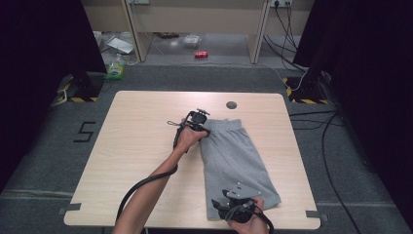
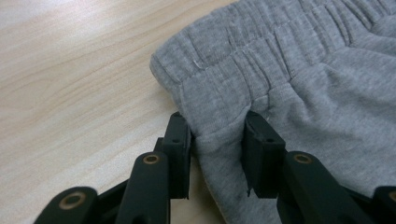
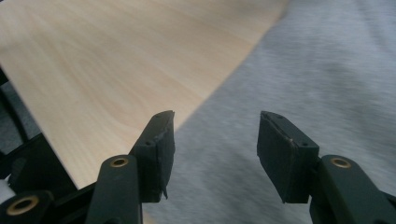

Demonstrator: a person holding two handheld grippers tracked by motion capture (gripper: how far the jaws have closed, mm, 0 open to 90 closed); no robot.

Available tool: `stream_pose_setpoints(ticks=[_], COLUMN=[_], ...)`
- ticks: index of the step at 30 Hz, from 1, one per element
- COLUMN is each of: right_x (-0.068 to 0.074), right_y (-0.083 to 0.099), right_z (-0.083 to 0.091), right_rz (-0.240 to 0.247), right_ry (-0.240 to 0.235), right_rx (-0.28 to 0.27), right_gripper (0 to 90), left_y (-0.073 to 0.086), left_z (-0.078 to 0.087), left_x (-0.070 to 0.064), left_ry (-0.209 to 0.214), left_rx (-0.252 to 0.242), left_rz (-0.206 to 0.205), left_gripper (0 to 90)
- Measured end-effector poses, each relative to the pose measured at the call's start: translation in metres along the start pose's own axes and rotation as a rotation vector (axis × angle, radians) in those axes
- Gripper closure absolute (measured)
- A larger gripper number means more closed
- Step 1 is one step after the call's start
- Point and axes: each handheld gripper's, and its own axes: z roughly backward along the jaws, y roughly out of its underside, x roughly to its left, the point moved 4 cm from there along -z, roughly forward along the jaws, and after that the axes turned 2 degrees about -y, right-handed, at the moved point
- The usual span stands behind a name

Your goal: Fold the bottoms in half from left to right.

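Note:
Grey shorts [image 1: 236, 156] lie flat on the wooden table [image 1: 141, 146], waistband at the far end, hem near the front edge. My left gripper [image 1: 206, 129] is at the waistband's left corner. In the left gripper view it [image 2: 217, 135] stands open, its jaws straddling the side edge of the shorts [image 2: 303, 93] just below the elastic, with cloth between them. My right gripper [image 1: 220, 208] hovers at the hem's left corner; in the right gripper view it [image 3: 215, 140] is open over the edge of the shorts [image 3: 327, 70], beside bare wood [image 3: 93, 56].
A dark round grommet [image 1: 232, 104] sits in the table just beyond the waistband. Bare tabletop extends left of the shorts. On the floor behind lie a red can [image 1: 201, 54], a green bottle [image 1: 116, 68] and cables [image 1: 311, 122] at the right.

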Motion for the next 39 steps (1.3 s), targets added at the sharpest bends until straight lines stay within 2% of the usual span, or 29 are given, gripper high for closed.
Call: stream_pose_setpoints(ticks=[6,12,15,17,21,24,25,26,29,34,39], right_x=[0.021,0.027,0.029,0.031,0.031,0.03,0.031,0.031,0.037,0.059,0.082], right_y=[0.001,0.008,0.011,0.011,0.009,0.007,0.005,0.005,-0.002,-0.017,-0.034], right_z=[-0.015,-0.026,-0.028,-0.029,-0.03,-0.032,-0.036,-0.036,-0.046,-0.069,-0.093], right_rz=[0.045,0.095,0.127,0.168,0.19,0.191,0.165,0.165,0.148,0.16,0.159], right_ry=[-0.043,-0.012,0.009,0.027,0.024,0.015,-0.009,-0.009,-0.055,-0.122,-0.195], right_rx=[0.027,0.091,0.101,0.108,0.107,0.101,0.093,0.093,0.082,0.084,0.079], right_gripper=[45.8,44.7,46.3,52.8,74.1,80.5,81.7,81.7,82.3,82.6,82.8], left_y=[-0.001,-0.002,-0.002,-0.002,-0.003,-0.003,-0.002,-0.001,0.005,0.018,0.029], left_z=[-0.001,-0.001,-0.001,-0.002,-0.002,-0.001,0.0,0.001,0.006,0.016,0.025], left_x=[0.002,0.002,0.002,0.002,0.004,0.007,0.009,0.013,0.028,0.054,0.074], left_ry=[-0.005,-0.005,-0.005,-0.006,-0.008,-0.021,-0.033,-0.043,-0.045,-0.022,-0.021], left_rx=[-0.003,-0.002,0.001,0.0,0.0,0.006,0.008,0.011,0.007,0.009,0.02], left_rz=[-0.004,-0.005,-0.006,-0.007,-0.009,-0.033,-0.043,-0.05,-0.046,-0.036,-0.058], left_gripper=[64.4,64.2,64.1,64.1,64.1,64.2,64.4,64.4,64.7,65.2,65.5])
